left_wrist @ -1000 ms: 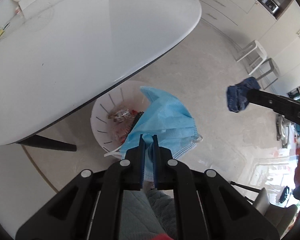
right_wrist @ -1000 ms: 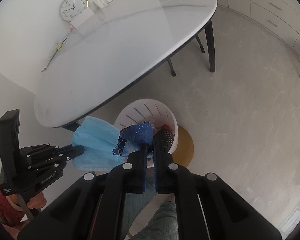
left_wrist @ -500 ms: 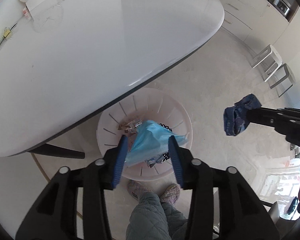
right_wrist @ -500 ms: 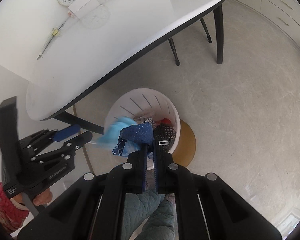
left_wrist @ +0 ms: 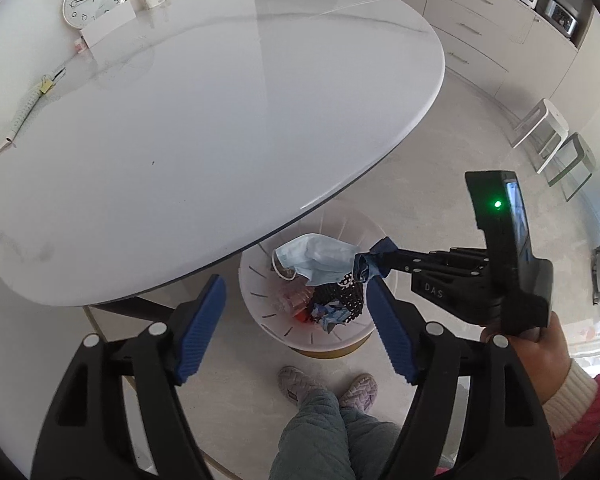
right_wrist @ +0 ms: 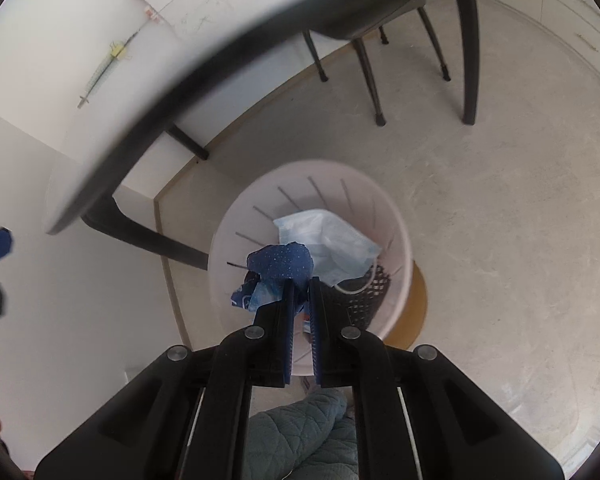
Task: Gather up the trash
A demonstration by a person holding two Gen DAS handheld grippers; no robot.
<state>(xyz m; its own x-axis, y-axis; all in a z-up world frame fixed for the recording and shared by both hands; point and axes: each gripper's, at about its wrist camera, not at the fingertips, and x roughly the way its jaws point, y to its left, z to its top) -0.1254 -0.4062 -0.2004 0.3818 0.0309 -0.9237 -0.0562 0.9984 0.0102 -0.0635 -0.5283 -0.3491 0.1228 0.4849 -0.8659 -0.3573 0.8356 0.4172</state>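
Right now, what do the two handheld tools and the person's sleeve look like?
Both are black plastic tools with silver pivot screws and ribbed blue pads: the left tool, the right tool. In the left wrist view the right one carries white "DAS" lettering and a lit green light. The right hand wears a cream ribbed cuff under a pink sleeve.

A crumpled dark-blue speckled wrapper point(right_wrist: 281, 266) hangs pinched just above the round white slotted plastic bin point(right_wrist: 400, 236) on the floor, where a pale-blue pleated face mask point(right_wrist: 332, 246) lies on top of black netting point(left_wrist: 342, 290) and scraps.
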